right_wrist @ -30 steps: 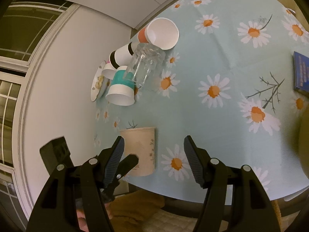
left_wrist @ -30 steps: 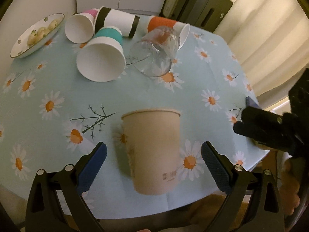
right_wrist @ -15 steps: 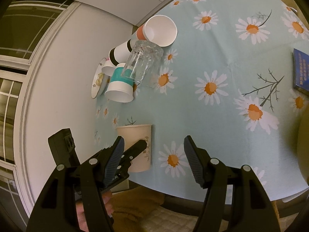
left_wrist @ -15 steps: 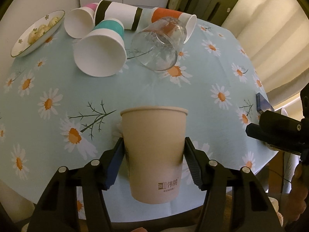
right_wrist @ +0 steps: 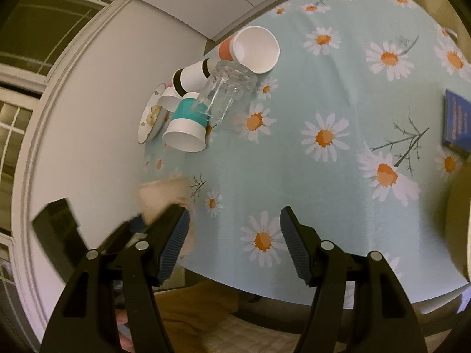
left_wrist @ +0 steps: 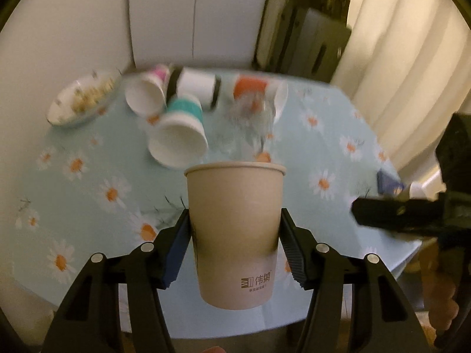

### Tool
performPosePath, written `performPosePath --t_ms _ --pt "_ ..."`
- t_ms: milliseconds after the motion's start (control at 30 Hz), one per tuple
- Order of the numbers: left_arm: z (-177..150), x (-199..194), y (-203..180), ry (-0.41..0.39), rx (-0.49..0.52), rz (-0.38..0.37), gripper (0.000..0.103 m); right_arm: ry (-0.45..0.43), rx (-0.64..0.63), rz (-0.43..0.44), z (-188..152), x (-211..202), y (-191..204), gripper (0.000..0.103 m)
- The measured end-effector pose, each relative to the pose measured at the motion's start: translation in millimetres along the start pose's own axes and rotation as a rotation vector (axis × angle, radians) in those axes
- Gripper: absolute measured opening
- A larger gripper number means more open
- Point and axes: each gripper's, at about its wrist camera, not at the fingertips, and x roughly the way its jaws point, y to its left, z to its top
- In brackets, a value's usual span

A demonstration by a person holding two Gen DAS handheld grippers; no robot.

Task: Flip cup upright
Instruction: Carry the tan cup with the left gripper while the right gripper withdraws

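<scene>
My left gripper [left_wrist: 235, 241] is shut on a beige paper cup [left_wrist: 235, 220] with printed characters near its base. The cup is raised off the daisy tablecloth [left_wrist: 88, 194], its rim away from me and pointing up in the left wrist view. In the right wrist view the cup [right_wrist: 164, 194] is a blur at lower left, beside the left gripper's black body. My right gripper [right_wrist: 234, 242] is open and empty above the table's near edge.
At the far side lie several tipped cups: a teal one [left_wrist: 179, 135], a pink one [left_wrist: 145, 97], a black-banded one [left_wrist: 195, 86], an orange one [left_wrist: 259, 91] and a clear glass [right_wrist: 223, 94]. A plate of food [left_wrist: 82, 100] sits far left. A blue booklet [right_wrist: 457, 120] lies right.
My left gripper closed on the beige cup, lifted it off the table and tilted it toward upright. The view has swung up toward the wall. The right gripper has barely moved.
</scene>
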Motion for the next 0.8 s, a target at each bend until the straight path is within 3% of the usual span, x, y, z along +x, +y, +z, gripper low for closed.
performPosePath --t_ms 167,433,633,800 --pt "-11 -19 6 -0.188 -0.014 0.044 0.057 0.010 -0.037 -0.017 -3 4 7 0.064" --pt "-48 -14 25 -0.463 -0.107 0.103 0.057 0.031 -0.067 -0.029 -7 9 13 0.064" --pt "-69 -5 10 -0.627 -0.037 0.209 0.057 0.041 -0.069 -0.034 -7 11 12 0.064" --pt "-78 5 8 -0.678 -0.035 0.250 0.057 0.041 -0.066 -0.035 -7 11 10 0.064"
